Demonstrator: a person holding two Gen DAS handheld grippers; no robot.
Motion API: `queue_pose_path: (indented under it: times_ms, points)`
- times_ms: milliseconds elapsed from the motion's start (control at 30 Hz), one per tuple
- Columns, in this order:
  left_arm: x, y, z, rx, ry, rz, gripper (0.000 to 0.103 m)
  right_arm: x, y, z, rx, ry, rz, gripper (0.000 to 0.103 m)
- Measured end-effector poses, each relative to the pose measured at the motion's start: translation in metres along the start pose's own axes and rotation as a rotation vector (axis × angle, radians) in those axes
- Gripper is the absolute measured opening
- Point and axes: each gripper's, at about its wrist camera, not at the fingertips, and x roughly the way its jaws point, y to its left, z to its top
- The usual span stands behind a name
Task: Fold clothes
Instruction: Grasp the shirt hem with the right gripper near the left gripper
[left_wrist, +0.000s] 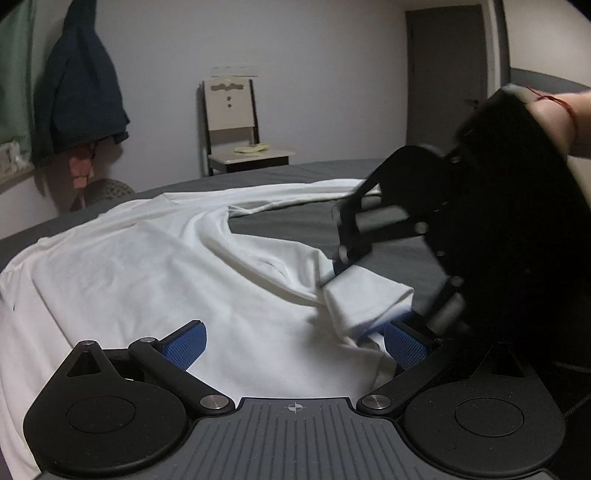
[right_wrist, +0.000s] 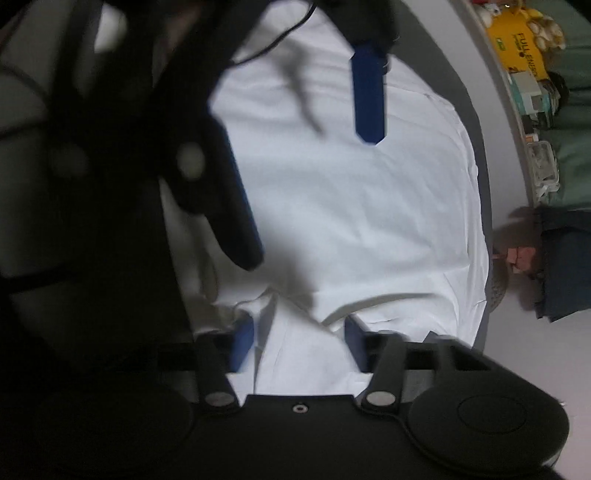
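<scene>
A white shirt (left_wrist: 147, 266) lies spread on a grey bed (left_wrist: 295, 225), wrinkled toward the right. My left gripper (left_wrist: 293, 347) hovers just above it, its blue pads (left_wrist: 184, 347) wide apart with nothing pinched between them. My right gripper (left_wrist: 365, 295) reaches in from the right and is shut on a bunched fold of the shirt's sleeve (left_wrist: 373, 299), which is lifted off the sheet. In the right wrist view that fold (right_wrist: 299, 354) fills the gap of my right gripper (right_wrist: 298, 343). My left gripper (right_wrist: 306, 155) hangs open over the shirt (right_wrist: 351, 221).
A chair (left_wrist: 236, 122) stands against the far wall and a dark jacket (left_wrist: 77, 99) hangs at the left. A grey door (left_wrist: 447, 74) is at the back right. A sill with a yellow box (right_wrist: 517, 40) runs along the bed's far side. A bare wrist (left_wrist: 557, 118) holds the right gripper.
</scene>
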Motion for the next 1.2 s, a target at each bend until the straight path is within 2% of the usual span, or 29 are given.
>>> queue_pose_path:
  times_ms: [133,267,367,433,500,567,633,767,867,933,1000,1033,1133,1200]
  points:
    - [-0.002,-0.004,0.001,0.057,0.004,-0.023,0.103,-0.018,-0.026,-0.02,0.17,0.021,0.002,0.004]
    - [0.002,-0.018,0.012,0.088,-0.028,-0.078,0.103,-0.046,-0.064,-0.065,0.47,0.024,0.053,0.004]
    - [0.011,-0.037,0.024,0.125,-0.045,-0.099,0.103,-0.044,-0.089,-0.108,0.691,0.07,0.085,0.004]
    - [0.019,-0.05,0.03,0.157,-0.042,-0.054,0.103,-0.034,-0.1,-0.135,0.843,0.114,0.128,0.002]
    - [0.029,-0.062,0.035,0.181,-0.022,0.002,0.103,-0.024,-0.105,-0.156,0.97,0.106,0.201,0.002]
    - [0.037,-0.068,0.034,0.175,0.021,0.015,0.103,-0.013,-0.108,-0.17,1.033,0.121,0.194,0.002]
    - [0.041,-0.071,0.032,0.16,0.051,0.004,0.103,0.0,-0.11,-0.181,1.045,0.162,0.133,0.002]
    - [0.043,-0.072,0.025,0.151,0.091,0.01,0.103,0.036,-0.112,-0.215,1.175,0.22,0.209,0.004]
    - [0.043,-0.071,0.019,0.145,0.111,0.011,0.103,0.036,-0.099,-0.213,1.102,0.195,0.188,0.01]
    - [0.042,-0.069,0.015,0.142,0.123,0.012,0.103,0.022,-0.089,-0.199,1.024,0.111,0.201,0.015]
    - [0.043,-0.068,0.013,0.136,0.131,0.02,0.103,0.01,-0.085,-0.182,0.915,0.057,0.195,0.031]
    - [0.043,-0.068,0.011,0.133,0.133,0.026,0.103,0.004,-0.082,-0.174,0.858,0.032,0.191,0.032]
    - [0.048,-0.065,0.012,0.128,0.124,0.065,0.103,0.005,-0.07,-0.153,0.649,0.044,0.165,0.033]
    - [0.047,-0.064,0.013,0.134,0.12,0.073,0.103,0.005,-0.061,-0.143,0.522,0.084,0.152,0.033]
